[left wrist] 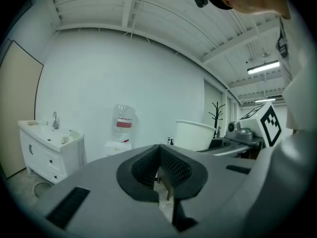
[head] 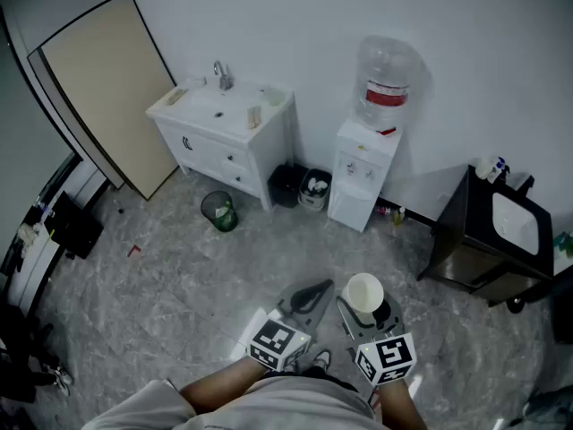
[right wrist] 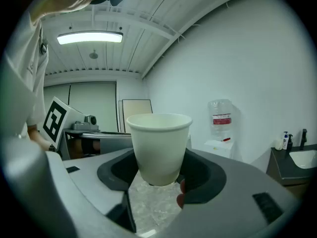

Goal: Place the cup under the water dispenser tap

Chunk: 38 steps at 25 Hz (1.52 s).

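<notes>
Head view: the right claw (head: 365,314) is gripping the cup (head: 364,291), which is sitting upright, mouth up, between its jaws. The dispenser (head: 363,176) is standing straight ahead of that claw, well apart, against the far wall. The left claw (head: 311,296) is riding just beside it, pointing the same way.

Left gripper view: the left claw (left wrist: 159,171) is showing its jaws drawn together with nothing between them. The cup (left wrist: 195,135) is lying to its right, and the dispenser (left wrist: 120,140) is lying ahead, slightly left.

Right gripper view: the right claw (right wrist: 157,180) is clamping wide on the lower wall of the cup (right wrist: 158,143), whose axis is running vertical. The dispenser (right wrist: 221,135) is lying ahead and to the right, its tap too small to make out. Judgement: the carry is falling to the right hand, and the cup is needing a long, level advance while staying upright.
</notes>
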Tool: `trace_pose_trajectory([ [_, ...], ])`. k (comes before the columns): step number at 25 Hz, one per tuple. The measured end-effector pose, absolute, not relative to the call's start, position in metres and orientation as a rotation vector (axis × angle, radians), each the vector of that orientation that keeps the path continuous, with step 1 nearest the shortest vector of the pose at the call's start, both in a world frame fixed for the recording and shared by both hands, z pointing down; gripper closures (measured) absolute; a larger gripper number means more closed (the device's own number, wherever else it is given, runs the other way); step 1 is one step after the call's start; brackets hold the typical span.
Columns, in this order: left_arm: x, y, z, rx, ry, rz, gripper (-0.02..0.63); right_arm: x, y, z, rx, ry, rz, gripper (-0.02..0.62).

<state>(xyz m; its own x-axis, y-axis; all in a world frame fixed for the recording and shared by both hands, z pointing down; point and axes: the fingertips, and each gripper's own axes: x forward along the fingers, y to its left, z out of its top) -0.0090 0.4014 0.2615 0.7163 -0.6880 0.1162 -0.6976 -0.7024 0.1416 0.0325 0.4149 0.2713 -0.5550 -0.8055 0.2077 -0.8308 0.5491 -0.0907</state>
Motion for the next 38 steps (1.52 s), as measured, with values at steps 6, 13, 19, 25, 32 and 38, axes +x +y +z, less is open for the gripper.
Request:
trace_pose_trajectory([
  [6, 0.008, 0.401, 0.267, 2.733, -1.141, 0.084, 0.603, 0.050, 0.414, 0.277, 1.380, -2.645, 0.266, 0.319],
  [13, 0.024, 0.402, 0.269, 2.738, -1.151, 0.093, 0.603, 0.064, 0.414, 0.279, 1.351, -2.663, 0.244, 0.319],
  [19, 0.035, 0.392, 0.270, 2.736, -1.175, 0.104, 0.603, 0.078, 0.404, 0.278, 1.345, -2.672, 0.222, 0.319],
  [25, 0.037, 0.368, 0.273, 2.724, -1.187, 0.099, 0.603, 0.082, 0.382, 0.281, 1.340, -2.671, 0.226, 0.319],
  [32, 0.036, 0.314, 0.284, 2.720, -1.157, 0.082, 0.603, 0.080, 0.327, 0.291, 1.361, -2.671, 0.287, 0.319],
  [38, 0.025, 0.220, 0.291, 2.785, -1.106, 0.079, 0.603, 0.067, 0.232, 0.296, 1.415, -2.634, 0.256, 0.319],
])
